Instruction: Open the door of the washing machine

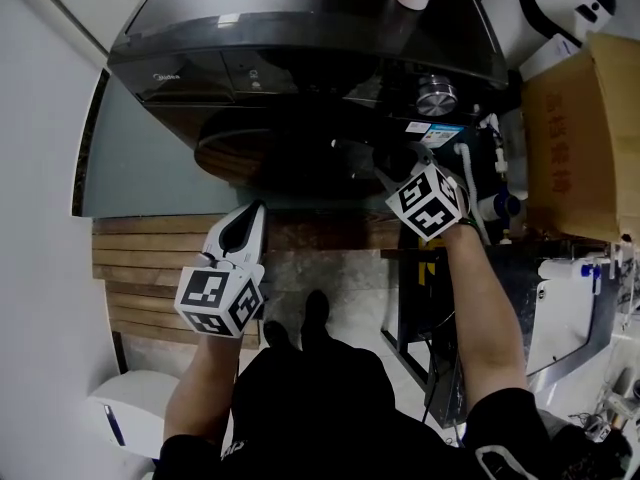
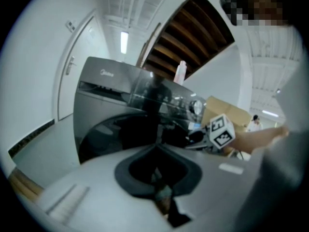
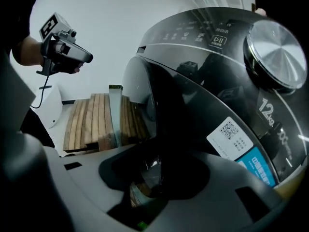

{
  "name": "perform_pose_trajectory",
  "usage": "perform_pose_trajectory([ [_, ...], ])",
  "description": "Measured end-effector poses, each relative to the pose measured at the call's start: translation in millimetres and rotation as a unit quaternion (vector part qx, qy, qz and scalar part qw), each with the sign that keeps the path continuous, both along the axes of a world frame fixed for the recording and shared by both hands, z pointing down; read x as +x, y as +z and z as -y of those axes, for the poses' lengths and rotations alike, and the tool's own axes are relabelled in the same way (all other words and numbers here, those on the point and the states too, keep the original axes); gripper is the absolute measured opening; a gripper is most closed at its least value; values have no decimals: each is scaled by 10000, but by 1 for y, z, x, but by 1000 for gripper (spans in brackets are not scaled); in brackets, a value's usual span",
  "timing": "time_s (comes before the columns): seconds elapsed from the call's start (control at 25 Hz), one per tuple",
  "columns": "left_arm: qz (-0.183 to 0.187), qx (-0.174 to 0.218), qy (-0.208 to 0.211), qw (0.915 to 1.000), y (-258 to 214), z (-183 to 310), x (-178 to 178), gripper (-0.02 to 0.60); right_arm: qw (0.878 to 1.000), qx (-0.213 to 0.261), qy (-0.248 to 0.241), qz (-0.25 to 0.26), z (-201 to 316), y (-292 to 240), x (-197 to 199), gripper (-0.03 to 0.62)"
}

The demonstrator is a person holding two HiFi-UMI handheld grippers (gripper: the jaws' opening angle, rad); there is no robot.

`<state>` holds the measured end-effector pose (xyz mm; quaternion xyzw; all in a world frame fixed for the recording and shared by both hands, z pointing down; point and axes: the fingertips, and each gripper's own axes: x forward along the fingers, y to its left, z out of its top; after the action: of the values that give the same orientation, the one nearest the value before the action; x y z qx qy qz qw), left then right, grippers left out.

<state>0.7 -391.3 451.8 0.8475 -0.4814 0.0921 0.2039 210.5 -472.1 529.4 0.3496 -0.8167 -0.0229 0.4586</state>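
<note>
Left arm: bare forearm reaches forward on the near left, held well back from the right one.
Left gripper: points forward and slightly down, jaws together, nothing between them.
Right arm: bare forearm stretches further ahead on the right.
Right gripper: tilted steeply down and rolled over, marker cube uppermost, jaws closed on the door rim.

The head view looks steeply down on the dark grey front-loading washing machine, which all three views share. The left gripper view faces its front from further back, with the right gripper in sight. The right gripper view sits close against the round dark glass door.
</note>
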Motion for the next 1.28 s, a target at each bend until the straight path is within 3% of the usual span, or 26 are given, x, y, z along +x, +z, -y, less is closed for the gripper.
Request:
perform_pose_trajectory([
  [0.4,74,-12,-98,9999,3,-19,-12,5,9994,106,164,270,0,-1,0,161],
  [1.28,209,52,-2,9998,1,-17,-3,5,9990,184,216,334,0,-3,0,161],
])
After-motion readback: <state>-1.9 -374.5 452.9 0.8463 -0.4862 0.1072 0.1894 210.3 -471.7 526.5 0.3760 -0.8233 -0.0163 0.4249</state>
